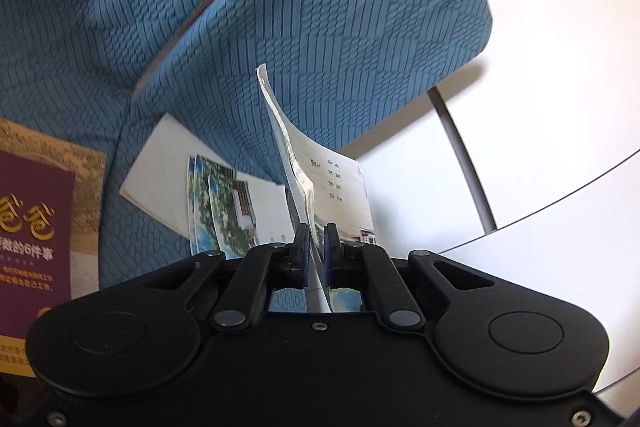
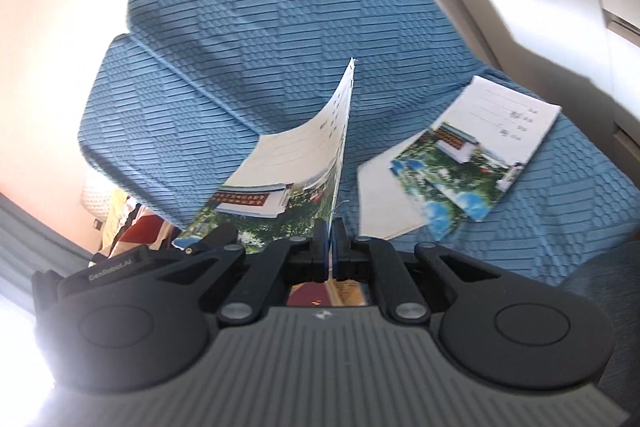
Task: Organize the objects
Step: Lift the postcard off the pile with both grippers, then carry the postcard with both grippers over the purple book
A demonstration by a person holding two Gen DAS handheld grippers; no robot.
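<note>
Right claw (image 2: 330, 239) beside "GenRobot.AI" label (image 2: 110, 269)

A: Non-task stuff?
B: Blue textured sofa cover (image 1: 340, 11) fills the area ahead of the claw. White floor (image 1: 560, 67) off right, dark metal leg (image 1: 464, 155) ahead-right.
A: Right view?
B: Pale wall (image 2: 52, 47) upper left.

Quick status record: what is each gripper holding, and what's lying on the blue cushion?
left gripper: shut on exercise book, lifted edge-on
right gripper: shut on the same exercise book
blue cushion: loose exercise books overlapping, white sheet beneath
purple book: lying flat at left of left wrist view
</note>
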